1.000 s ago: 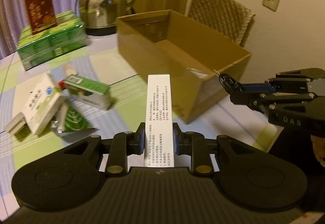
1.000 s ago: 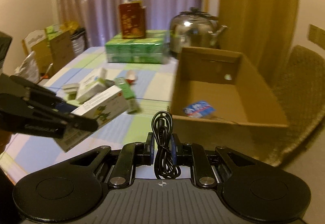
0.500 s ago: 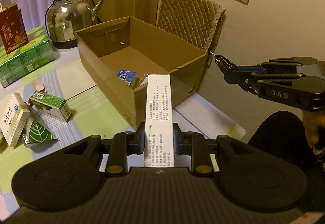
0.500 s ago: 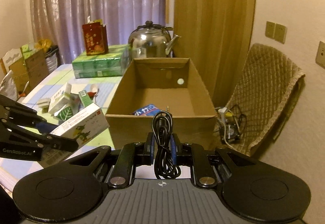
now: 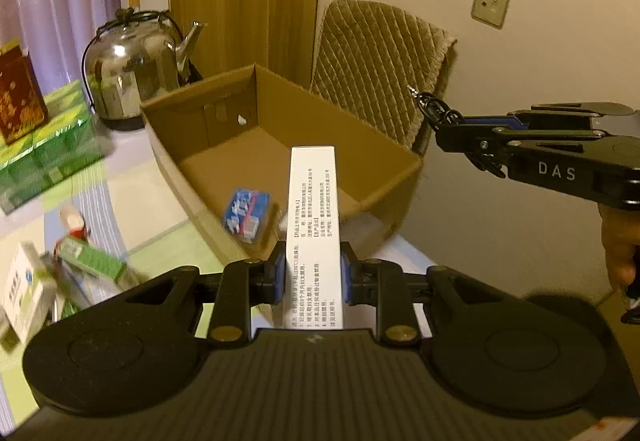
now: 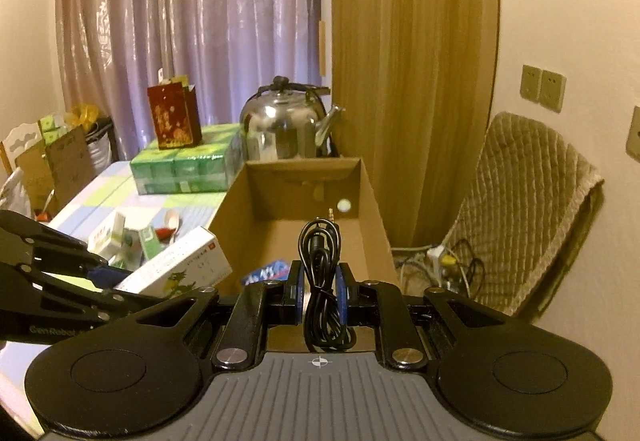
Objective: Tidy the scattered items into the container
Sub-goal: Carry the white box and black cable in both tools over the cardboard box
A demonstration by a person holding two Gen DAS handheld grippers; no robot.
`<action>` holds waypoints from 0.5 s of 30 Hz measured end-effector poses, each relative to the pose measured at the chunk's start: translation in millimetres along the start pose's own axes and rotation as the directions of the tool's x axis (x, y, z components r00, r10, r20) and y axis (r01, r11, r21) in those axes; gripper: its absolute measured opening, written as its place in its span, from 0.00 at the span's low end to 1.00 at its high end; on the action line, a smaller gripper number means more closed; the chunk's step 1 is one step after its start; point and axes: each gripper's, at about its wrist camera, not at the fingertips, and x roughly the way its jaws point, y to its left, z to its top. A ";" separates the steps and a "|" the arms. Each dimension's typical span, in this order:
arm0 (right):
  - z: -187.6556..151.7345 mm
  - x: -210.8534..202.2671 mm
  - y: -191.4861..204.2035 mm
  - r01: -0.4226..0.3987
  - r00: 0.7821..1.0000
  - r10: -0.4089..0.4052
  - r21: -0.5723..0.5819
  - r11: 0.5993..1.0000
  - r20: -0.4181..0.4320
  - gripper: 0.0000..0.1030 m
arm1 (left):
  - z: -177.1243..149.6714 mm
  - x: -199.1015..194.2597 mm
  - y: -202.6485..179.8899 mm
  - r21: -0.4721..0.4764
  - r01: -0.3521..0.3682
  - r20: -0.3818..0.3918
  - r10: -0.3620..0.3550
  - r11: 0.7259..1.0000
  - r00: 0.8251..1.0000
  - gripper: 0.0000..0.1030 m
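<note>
Left wrist view: left tongs (image 5: 313, 275) grasp a carton (image 5: 314, 217), right tongs (image 5: 436, 117) at 2 o'clock clench a cable (image 6: 320, 273); releasing early could miss the box (image 5: 400, 161).

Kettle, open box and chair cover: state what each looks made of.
Kettle: polished metal, likely stainless steel; mirror-like reflections. Open box: plain brown corrugated cardboard, matte, with folded flaps and a punched hole. Chair cover: quilted tan fabric with diamond stitching, apparently soft; fibre unclear.
</note>
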 end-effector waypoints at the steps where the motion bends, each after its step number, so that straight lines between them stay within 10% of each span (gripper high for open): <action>1: 5.1 5.8 -2.6 -0.002 1.000 0.002 -0.001 1.000 -0.001 0.12 | 6.9 5.1 2.4 0.000 0.000 0.002 0.000 1.000 1.000 0.21; 15: 47.3 143.3 -30.4 -0.049 0.990 0.042 -0.050 0.998 -0.137 0.12 | 87.4 120.7 71.5 -0.005 -0.060 -0.055 0.060 0.998 0.997 0.21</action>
